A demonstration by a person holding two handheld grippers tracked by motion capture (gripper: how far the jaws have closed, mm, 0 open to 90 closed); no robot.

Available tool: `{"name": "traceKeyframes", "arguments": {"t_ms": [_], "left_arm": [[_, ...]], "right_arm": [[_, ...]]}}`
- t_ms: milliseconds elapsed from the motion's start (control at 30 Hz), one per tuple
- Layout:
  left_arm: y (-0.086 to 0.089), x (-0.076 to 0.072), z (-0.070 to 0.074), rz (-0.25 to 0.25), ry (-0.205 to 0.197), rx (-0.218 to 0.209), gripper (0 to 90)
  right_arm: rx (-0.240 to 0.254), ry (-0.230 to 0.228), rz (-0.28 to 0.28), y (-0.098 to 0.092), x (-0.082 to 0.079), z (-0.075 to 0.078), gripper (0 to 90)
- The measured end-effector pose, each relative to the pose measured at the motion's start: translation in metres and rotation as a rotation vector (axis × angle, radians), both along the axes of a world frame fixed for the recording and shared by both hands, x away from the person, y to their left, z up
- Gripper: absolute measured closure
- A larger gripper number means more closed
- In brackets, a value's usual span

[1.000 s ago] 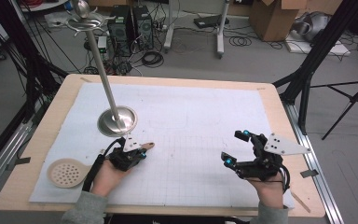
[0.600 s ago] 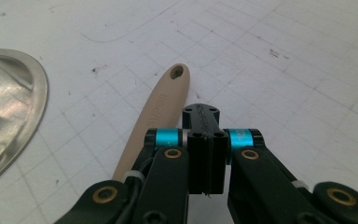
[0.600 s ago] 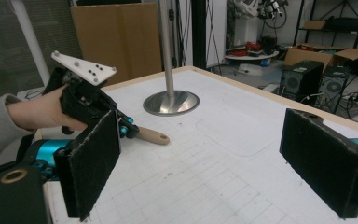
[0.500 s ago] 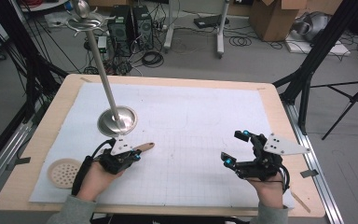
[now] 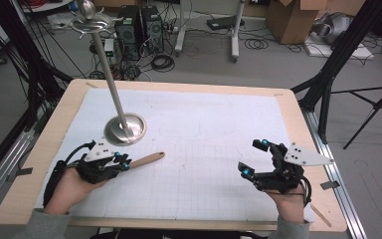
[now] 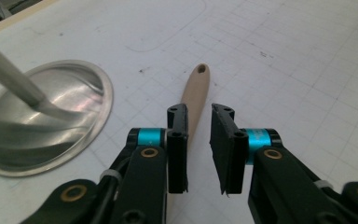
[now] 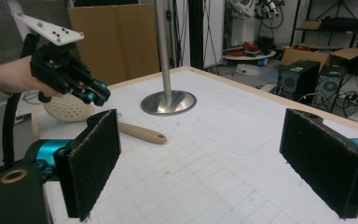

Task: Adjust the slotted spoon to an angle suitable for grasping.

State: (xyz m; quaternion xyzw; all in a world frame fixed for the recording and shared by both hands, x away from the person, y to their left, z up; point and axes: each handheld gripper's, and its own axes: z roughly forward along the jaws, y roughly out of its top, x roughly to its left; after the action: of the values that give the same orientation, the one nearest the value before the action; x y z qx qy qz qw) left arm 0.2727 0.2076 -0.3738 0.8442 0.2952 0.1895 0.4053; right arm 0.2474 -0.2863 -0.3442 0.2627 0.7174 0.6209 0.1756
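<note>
Table (image 5: 298, 129) with white gridded mat (image 5: 214, 144), cluttered workshop floor (image 5: 258, 64) behind; left tool (image 6: 199, 135) slightly parted over wooden handle (image 6: 194, 93), gripping nothing; right tool (image 7: 214, 158) wide open, empty.

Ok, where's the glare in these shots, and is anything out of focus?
In the left gripper view, the round shiny steel stand base carries bright streaked reflections and the pale wooden handle looks soft. In the right gripper view, the near black fingers blur. The high view is evenly lit, with faint shadows.
</note>
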Motion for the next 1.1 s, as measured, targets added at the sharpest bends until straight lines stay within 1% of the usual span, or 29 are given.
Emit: {"name": "traceKeyframes", "arguments": {"t_ms": [100, 167, 200, 233, 300, 367, 400, 467, 500, 600, 733, 800, 933, 967, 1000, 1100], "left_arm": [[0.009, 0.000, 0.003, 0.003, 0.001, 0.009, 67.1], [0.015, 0.001, 0.003, 0.018, 0.017, 0.015, 62.1], [0.017, 0.001, 0.003, 0.020, 0.011, 0.020, 60.0], [0.020, 0.001, 0.003, 0.019, 0.007, 0.016, 57.2], [0.024, 0.002, 0.003, 0.015, 0.013, 0.014, 50.8], [0.028, 0.001, 0.002, 0.015, 0.005, 0.015, 46.7], [0.030, 0.002, 0.003, 0.010, 0.007, 0.016, 42.1], [0.032, 0.001, 0.002, -0.004, 0.026, 0.004, 39.4], [0.033, 0.001, 0.002, -0.029, 0.033, 0.013, 36.6], [0.035, 0.000, 0.001, -0.064, 0.046, 0.021, 28.8], [0.038, 0.002, 0.000, -0.099, 0.052, 0.029, 23.3], [0.040, 0.003, 0.000, -0.107, 0.043, 0.039, 22.0], [0.041, 0.007, -0.001, -0.110, 0.053, 0.057, 18.9], [0.042, 0.008, 0.000, -0.107, 0.061, 0.063, 18.5], [0.042, 0.009, -0.001, -0.107, 0.062, 0.058, 18.2], [0.043, 0.013, 0.000, -0.109, 0.087, 0.051, 16.2]], "right_arm": [[-0.002, -0.001, 0.002, 0.000, 0.001, -0.001, 11.6], [-0.004, 0.006, 0.000, 0.001, 0.001, -0.001, 11.6], [-0.006, 0.003, 0.003, 0.001, 0.001, -0.001, 11.6], [-0.007, 0.006, 0.005, 0.002, 0.001, -0.001, 11.6], [-0.011, 0.003, 0.003, 0.002, 0.002, -0.002, 11.6], [-0.010, 0.012, 0.005, 0.003, 0.002, -0.002, 11.6], [-0.012, 0.009, 0.005, 0.003, 0.002, -0.002, 11.6], [-0.015, 0.011, 0.005, 0.004, 0.002, -0.003, 11.6], [-0.015, 0.012, 0.006, 0.004, 0.002, -0.003, 11.6], [-0.017, 0.016, 0.010, 0.004, 0.003, -0.003, 11.6], [-0.018, 0.011, 0.008, 0.003, 0.003, -0.004, 11.6], [-0.017, 0.018, 0.004, 0.002, 0.003, -0.004, 11.6], [-0.022, 0.022, -0.004, 0.000, 0.002, -0.005, 11.6], [-0.023, 0.027, -0.004, 0.000, 0.001, -0.006, 11.6], [-0.024, 0.030, -0.005, 0.000, 0.001, -0.006, 11.6], [-0.020, 0.021, -0.007, -0.001, -0.001, -0.004, 11.6]]}}
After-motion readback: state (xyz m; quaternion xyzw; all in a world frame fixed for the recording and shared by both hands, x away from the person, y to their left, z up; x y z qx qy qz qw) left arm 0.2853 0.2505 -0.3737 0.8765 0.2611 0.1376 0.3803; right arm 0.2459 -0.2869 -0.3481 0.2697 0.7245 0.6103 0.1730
